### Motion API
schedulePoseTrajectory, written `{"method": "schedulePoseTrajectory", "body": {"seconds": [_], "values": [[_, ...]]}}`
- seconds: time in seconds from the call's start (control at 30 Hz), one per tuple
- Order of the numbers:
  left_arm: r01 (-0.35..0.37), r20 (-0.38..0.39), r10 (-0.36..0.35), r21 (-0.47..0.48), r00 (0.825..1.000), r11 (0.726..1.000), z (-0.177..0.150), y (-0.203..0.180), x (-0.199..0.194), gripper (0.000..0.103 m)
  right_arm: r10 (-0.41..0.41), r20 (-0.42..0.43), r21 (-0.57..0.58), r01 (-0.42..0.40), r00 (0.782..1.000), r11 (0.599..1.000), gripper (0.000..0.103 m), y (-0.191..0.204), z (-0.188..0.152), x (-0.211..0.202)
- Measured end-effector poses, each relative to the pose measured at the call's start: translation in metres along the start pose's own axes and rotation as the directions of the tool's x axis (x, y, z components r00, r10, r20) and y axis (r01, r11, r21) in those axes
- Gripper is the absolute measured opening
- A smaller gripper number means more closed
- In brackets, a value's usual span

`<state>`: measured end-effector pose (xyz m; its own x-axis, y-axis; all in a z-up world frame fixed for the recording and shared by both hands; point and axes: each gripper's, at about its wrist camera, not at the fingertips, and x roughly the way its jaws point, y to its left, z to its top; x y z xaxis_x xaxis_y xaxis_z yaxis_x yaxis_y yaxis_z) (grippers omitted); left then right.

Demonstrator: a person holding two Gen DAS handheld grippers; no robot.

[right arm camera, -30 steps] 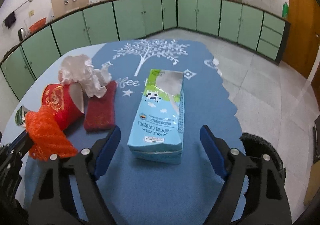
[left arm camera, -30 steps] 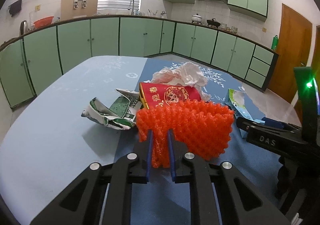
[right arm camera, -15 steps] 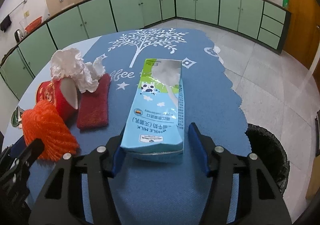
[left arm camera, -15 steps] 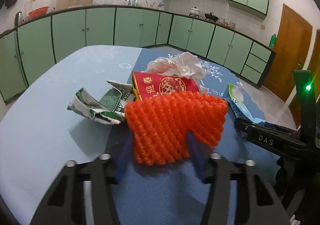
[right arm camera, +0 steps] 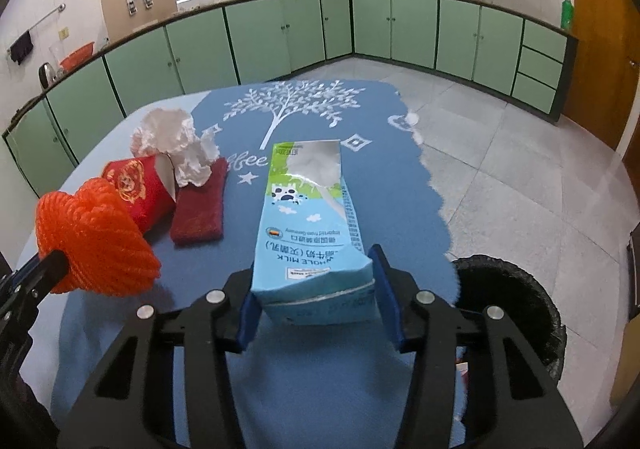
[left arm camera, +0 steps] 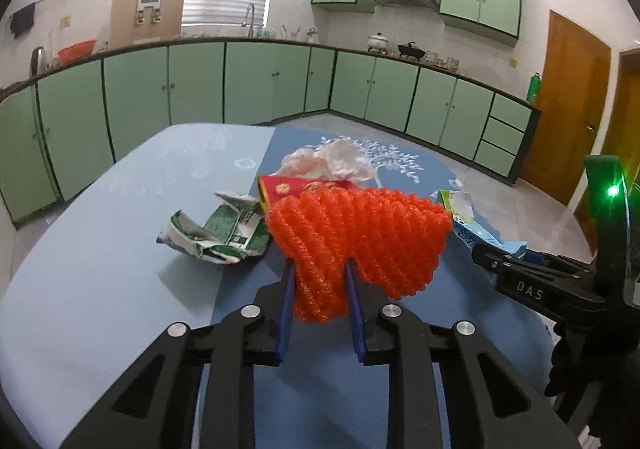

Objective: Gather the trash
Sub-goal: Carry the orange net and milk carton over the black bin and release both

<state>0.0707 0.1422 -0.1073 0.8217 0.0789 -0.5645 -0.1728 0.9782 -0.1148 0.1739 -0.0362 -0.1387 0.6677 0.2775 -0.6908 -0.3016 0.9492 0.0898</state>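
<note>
So from the left wrist view, our left gripper (left arm camera: 320,289) squeezes the bottom of the orange foam net (left arm camera: 360,233). A moment ago its blue pads stood wide on both sides of the net; now they pinch it tight. The net sits just in front of the red paper cup (left arm camera: 288,187), with the crushed green carton (left arm camera: 216,229) left of the cup and the crumpled tissue (left arm camera: 332,163) behind it. We should hold firm, because the net is soft and can slip out.

Now from the right wrist view, our right gripper (right arm camera: 316,309) clamps the near end of the milk carton (right arm camera: 308,225). Before, its pads stood apart beside the carton; now they press and dent it. The carton lies right of the cup, and the black trash bin (right arm camera: 520,305) waits farther right, on the floor. We think we should lift the carton level and carry it over the bin.
</note>
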Motion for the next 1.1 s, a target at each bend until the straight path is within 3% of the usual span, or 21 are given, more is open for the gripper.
{"method": "schedulePoseTrajectory", "body": {"seconds": [0.67, 1.1], "values": [[0.065, 0.059, -0.069, 0.060, 0.996, 0.996, 0.024, -0.047, -0.028, 0.024, 0.000, 0.154, 0.012, -0.002, 0.988, 1.000, 0.045, -0.043, 0.003, -0.107], [0.206, 0.043, -0.213, 0.131, 0.976, 0.970, 0.028, -0.114, -0.026, 0.024, -0.101, 0.187, 0.075, 0.088, 0.977, 0.993, 0.045, -0.107, -0.009, -0.150]]}}
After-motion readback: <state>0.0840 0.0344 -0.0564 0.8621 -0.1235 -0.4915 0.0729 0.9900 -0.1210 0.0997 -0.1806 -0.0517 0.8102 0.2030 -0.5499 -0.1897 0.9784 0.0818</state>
